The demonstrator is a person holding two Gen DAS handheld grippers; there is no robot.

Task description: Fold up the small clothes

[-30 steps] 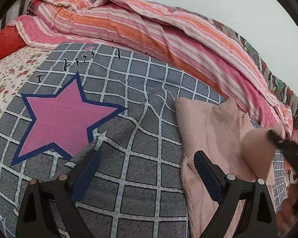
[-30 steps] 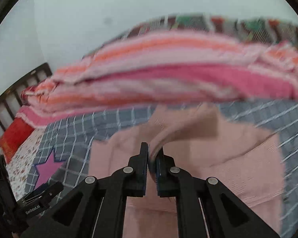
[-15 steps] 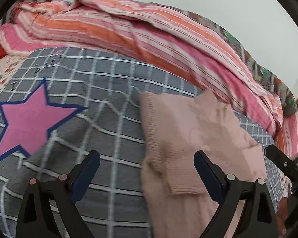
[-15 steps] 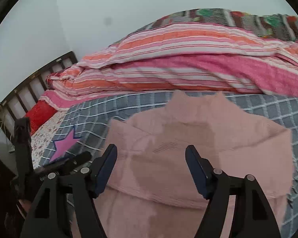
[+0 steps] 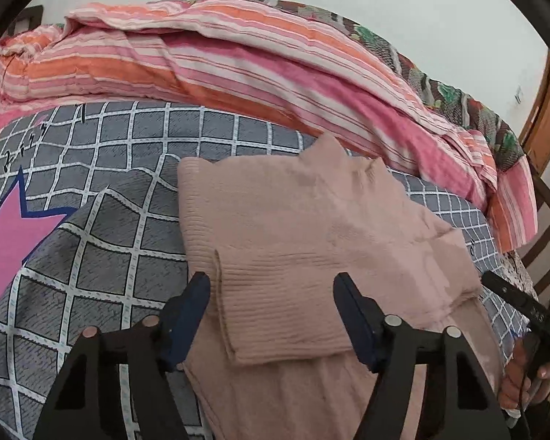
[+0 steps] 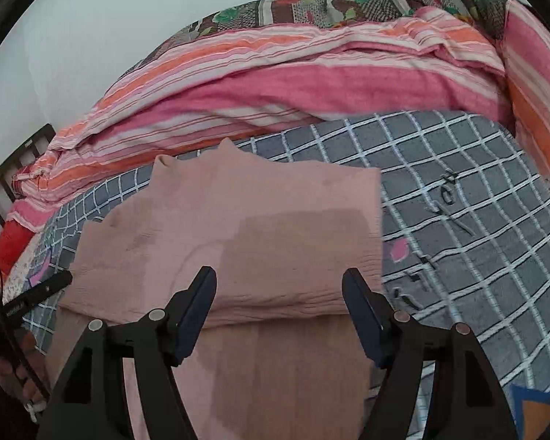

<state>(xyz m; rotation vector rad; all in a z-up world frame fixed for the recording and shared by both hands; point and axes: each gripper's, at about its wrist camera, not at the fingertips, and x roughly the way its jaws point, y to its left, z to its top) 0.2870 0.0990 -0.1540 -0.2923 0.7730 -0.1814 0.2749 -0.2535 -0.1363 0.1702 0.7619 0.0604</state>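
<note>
Pink sweater (image 5: 311, 227) lies folded — both grippers' jaws spread, empty.

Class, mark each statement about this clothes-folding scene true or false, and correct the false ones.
1. The pink sweater lies on a grey checked blanket. True.
2. The right hand-held gripper is shut on a sleeve. False: it is open and holds nothing.
3. Both sleeves are folded across the sweater's body. True.
4. The left hand-held gripper is open. True.
5. The striped quilt covers the sweater. False: it is bunched up behind the sweater.
6. The pink star is printed on the sweater. False: it is on the blanket.
</note>
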